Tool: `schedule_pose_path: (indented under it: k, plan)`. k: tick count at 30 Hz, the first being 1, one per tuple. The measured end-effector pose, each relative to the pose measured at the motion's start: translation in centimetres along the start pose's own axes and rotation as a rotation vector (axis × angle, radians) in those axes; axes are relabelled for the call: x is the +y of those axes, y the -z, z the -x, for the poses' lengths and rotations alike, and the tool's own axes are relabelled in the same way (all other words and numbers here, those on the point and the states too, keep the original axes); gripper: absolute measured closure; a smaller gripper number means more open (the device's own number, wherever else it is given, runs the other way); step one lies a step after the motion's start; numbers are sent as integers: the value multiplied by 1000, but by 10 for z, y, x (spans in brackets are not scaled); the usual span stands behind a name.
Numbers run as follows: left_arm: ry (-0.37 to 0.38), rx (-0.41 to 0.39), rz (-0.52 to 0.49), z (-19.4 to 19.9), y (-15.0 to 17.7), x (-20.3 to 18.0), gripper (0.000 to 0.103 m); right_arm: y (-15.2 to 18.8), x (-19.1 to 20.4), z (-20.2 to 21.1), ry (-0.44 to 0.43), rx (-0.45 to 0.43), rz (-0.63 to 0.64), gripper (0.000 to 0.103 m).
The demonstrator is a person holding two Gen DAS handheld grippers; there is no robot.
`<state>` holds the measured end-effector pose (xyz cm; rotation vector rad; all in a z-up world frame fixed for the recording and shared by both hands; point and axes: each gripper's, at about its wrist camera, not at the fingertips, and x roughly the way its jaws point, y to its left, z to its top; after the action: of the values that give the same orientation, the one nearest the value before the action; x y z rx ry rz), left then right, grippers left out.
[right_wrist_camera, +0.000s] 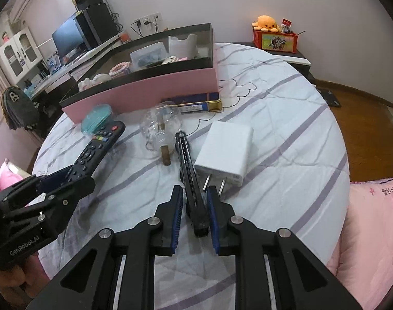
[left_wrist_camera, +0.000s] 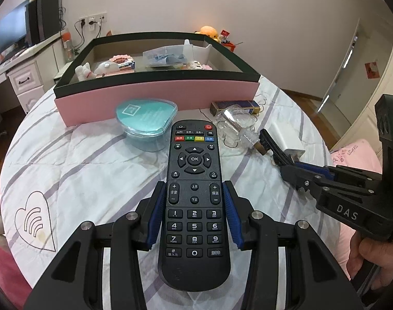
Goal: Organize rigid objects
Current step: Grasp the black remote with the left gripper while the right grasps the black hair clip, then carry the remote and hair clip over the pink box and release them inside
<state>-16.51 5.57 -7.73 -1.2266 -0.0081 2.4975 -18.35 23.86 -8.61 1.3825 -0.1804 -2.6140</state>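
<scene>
My left gripper (left_wrist_camera: 194,193) is shut on a black remote control (left_wrist_camera: 194,180), its blue pads against both long sides; the remote also shows in the right wrist view (right_wrist_camera: 93,149). My right gripper (right_wrist_camera: 195,196) is closed around a long black folding tool (right_wrist_camera: 187,165) that points away over the bed; the right gripper shows in the left wrist view (left_wrist_camera: 294,173). A pink box with a black rim (left_wrist_camera: 155,95) stands behind, holding small toys and a clear container (left_wrist_camera: 168,55).
On the striped quilt lie a teal clear-lidded box (left_wrist_camera: 144,116), a clear glass bottle with a cork (right_wrist_camera: 161,131), a white charger with prongs (right_wrist_camera: 226,149) and a blue-gold flat box (right_wrist_camera: 199,103). A desk with a monitor stands at the left.
</scene>
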Motion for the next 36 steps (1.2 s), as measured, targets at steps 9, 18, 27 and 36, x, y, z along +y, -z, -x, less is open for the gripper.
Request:
schedule_pose_path:
  k: [9,18,27,36]
  plan:
    - [6,9,6,-2,4,-1,59,2,9,-10,18,13,39,87]
    - [9,-41,15,23,0,3,59,-1,23,21,-55,-47,38,87]
    - [0,-138,32,62,-38,16,59,-50,51,56,-103,-152,104,87]
    - [-63,-207,66,52,-125,61,59,-149,58,22,-95,-181,127,87]
